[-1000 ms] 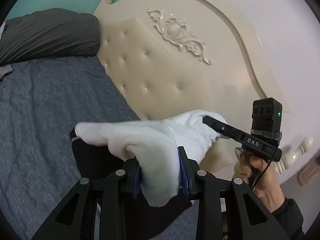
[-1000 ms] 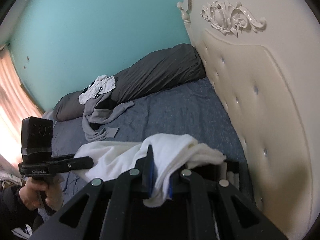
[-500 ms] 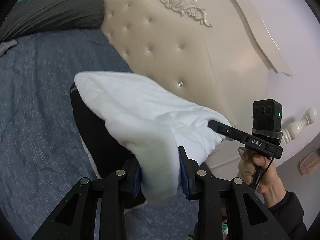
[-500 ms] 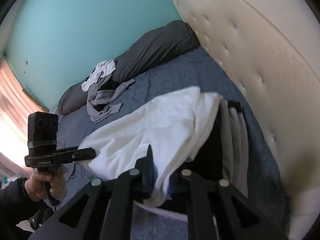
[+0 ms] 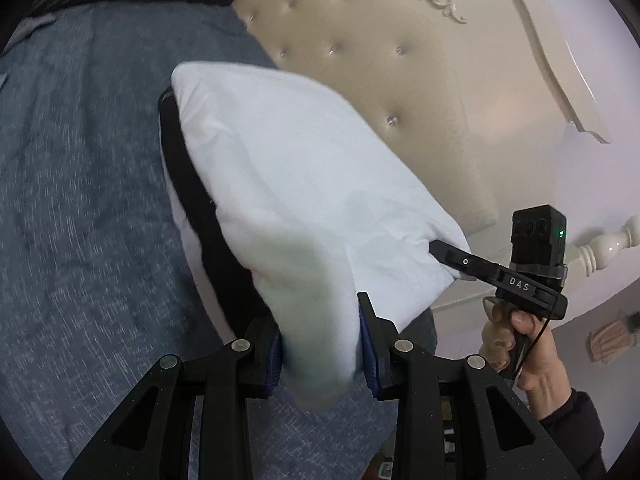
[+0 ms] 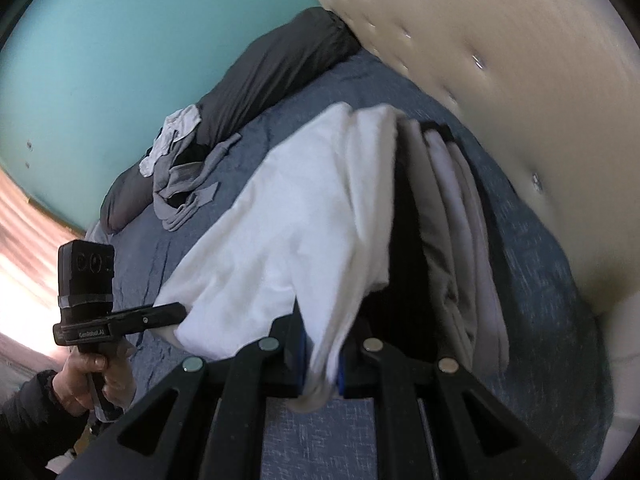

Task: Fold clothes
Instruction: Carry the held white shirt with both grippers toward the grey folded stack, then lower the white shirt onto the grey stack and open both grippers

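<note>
My left hand-held gripper [image 5: 320, 344] is clamped on a thick bunch of the white shirt [image 5: 304, 184], and my right hand-held gripper [image 6: 320, 364] pinches a thinner edge of it, its jaws nearly together on the cloth. I hold one end in each so the folded shirt hangs as a flat span between them and keeps its shape. It hovers over the stack [image 6: 452, 216] of folded clothes by the headboard [image 5: 400, 80], and I judge that is where it is to go down. The shirt is soft, matte cotton, limp where it droops past the blue pads [image 5: 366, 344], smooth across the stretched middle. The stack shows layered edges, pale grey and white over something black, laid square on the bed [image 5: 80, 200]. The bedcover is a mottled blue weave, slightly rumpled. The headboard is cream, padded and button-tufted, with carved scrollwork above. Farther off, a loose heap of grey and white clothes [image 6: 180, 168] lies against a dark pillow [image 6: 260, 72], not yet folded, beneath a teal wall [image 6: 120, 40].
</note>
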`<state>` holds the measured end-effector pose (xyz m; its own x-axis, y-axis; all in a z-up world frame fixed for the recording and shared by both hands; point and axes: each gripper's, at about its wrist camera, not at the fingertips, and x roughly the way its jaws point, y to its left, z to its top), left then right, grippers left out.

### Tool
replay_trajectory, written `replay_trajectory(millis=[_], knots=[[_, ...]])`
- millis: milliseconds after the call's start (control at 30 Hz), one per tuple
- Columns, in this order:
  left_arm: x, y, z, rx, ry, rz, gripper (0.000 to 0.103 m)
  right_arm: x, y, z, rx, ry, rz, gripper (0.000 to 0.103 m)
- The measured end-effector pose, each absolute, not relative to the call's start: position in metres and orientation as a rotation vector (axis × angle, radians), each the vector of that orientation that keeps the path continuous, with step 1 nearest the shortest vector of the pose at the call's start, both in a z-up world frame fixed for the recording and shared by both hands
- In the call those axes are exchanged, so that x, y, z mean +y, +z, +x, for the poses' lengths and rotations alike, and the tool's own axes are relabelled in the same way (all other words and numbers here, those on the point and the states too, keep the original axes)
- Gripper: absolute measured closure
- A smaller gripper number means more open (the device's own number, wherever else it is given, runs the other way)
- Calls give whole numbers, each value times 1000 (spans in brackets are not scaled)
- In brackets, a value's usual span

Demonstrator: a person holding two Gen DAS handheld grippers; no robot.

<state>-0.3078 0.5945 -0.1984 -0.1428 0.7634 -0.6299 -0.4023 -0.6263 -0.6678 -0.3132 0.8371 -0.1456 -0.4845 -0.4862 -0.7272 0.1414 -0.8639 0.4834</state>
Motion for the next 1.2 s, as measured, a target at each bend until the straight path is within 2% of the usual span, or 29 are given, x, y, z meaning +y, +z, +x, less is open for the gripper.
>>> replay_trajectory(millis=[233,300,433,633,667,700,767,867,967,1200], knots=[[581,-205,-297,-449,1856,-1328,65,852,-163,-310,-617,-2382,1376,85],[574,-200,-295,-445,1869,-1316,65,859,-160,-308,-625,-2431,1384,67],[563,-184,-290,-411,1918,-1272,65,881,-146,-301,-682,-2545,1321,66],[560,-152,-289,-341,2031,-1156,65,856,-112,-297,-573,-2561,1155,66],[563,-150,-290,-330,2035,-1150,65,849,-111,-301,-542,-2548,1157,67],[567,-149,-291,-317,2035,-1150,65,841,-112,-305,-514,-2534,1168,75],[578,-152,-293,-288,2024,-1162,66,829,-120,-312,-469,-2511,1202,85],[597,-163,-291,-235,2018,-1177,66,822,-139,-320,-437,-2513,1278,89],[606,-178,-285,-194,2014,-1197,66,833,-161,-320,-490,-2543,1317,101],[613,-196,-278,-143,2006,-1196,66,855,-185,-312,-697,-2589,1214,103]])
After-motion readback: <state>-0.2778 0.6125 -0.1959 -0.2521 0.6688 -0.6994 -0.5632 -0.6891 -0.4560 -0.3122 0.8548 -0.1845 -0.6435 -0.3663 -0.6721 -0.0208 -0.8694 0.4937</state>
